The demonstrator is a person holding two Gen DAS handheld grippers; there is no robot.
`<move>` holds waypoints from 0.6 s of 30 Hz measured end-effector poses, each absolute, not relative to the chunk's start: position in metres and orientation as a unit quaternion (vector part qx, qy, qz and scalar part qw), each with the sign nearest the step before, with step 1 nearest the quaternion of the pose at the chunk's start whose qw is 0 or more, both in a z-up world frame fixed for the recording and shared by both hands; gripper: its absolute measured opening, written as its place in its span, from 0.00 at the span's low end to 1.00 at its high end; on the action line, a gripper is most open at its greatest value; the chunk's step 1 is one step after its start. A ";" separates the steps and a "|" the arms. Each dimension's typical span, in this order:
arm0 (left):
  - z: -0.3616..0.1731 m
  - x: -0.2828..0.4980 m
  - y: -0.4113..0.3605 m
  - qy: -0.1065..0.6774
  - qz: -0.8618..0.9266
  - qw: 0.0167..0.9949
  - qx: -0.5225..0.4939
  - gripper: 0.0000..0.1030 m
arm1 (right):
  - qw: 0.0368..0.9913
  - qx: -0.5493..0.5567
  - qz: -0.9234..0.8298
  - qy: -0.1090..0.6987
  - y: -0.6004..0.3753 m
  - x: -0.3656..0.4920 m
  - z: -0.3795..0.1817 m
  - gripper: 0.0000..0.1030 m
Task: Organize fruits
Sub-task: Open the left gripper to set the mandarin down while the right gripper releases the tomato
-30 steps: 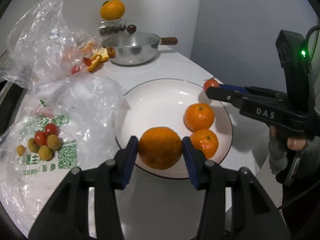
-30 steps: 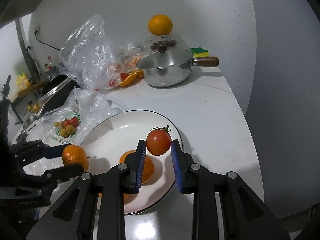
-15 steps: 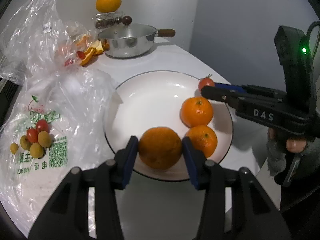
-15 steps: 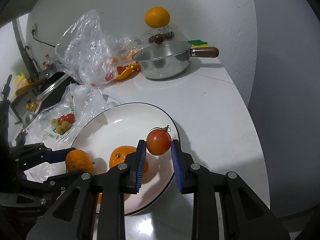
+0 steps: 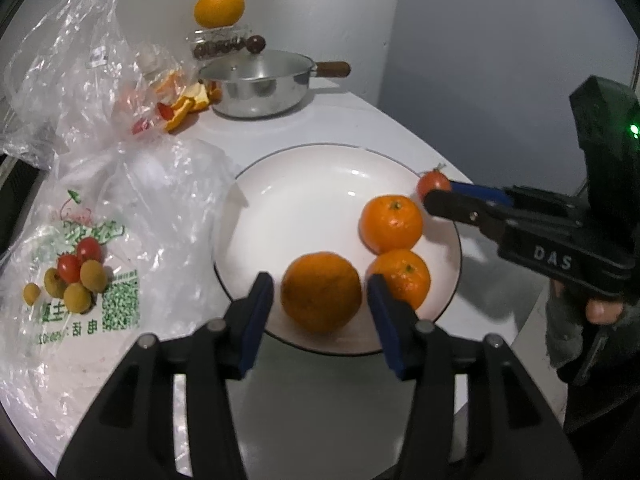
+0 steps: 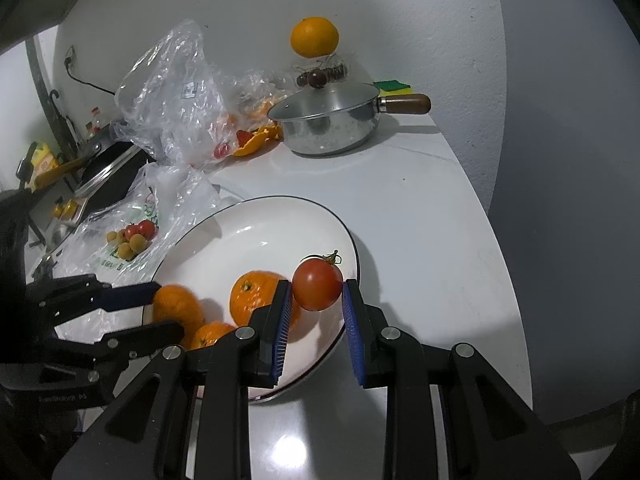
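Note:
A white plate (image 5: 304, 200) with a dark rim holds two small mandarins (image 5: 391, 223) at its right side. A third, larger mandarin (image 5: 321, 291) rests on the plate's near edge between the fingers of my left gripper (image 5: 320, 300), which is open with gaps on both sides. My right gripper (image 6: 314, 300) is shut on a red tomato (image 6: 317, 285) and holds it above the plate's right rim (image 6: 352, 240). The tomato also shows in the left wrist view (image 5: 433, 182).
Clear plastic bags (image 5: 100, 184) with cherry tomatoes and small yellow fruits (image 5: 76, 276) lie left of the plate. A steel pan with lid (image 5: 260, 88) stands at the back, orange peels (image 5: 188, 104) beside it, an orange (image 5: 219, 6) on a jar behind. The table edge is close on the right.
My left gripper has opened and released the large mandarin onto the plate's near edge. The right gripper still holds the tomato, a little closer over the plate's rim.

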State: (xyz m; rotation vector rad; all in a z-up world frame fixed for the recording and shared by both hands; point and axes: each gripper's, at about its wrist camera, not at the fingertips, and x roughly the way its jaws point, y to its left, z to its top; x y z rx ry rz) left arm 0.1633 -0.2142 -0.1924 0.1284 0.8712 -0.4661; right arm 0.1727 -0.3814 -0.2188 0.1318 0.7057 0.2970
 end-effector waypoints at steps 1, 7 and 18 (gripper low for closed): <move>-0.192 0.163 -0.214 0.417 -0.224 0.879 0.061 0.49 | 0.925 0.065 0.145 0.344 -0.381 0.170 -0.219 0.27; -0.188 0.159 -0.208 0.411 -0.222 0.882 0.053 0.50 | 0.923 0.065 0.143 0.351 -0.377 0.158 -0.219 0.27; -0.180 0.148 -0.192 0.400 -0.225 0.888 0.043 0.50 | 0.921 0.053 0.139 0.360 -0.362 0.144 -0.219 0.27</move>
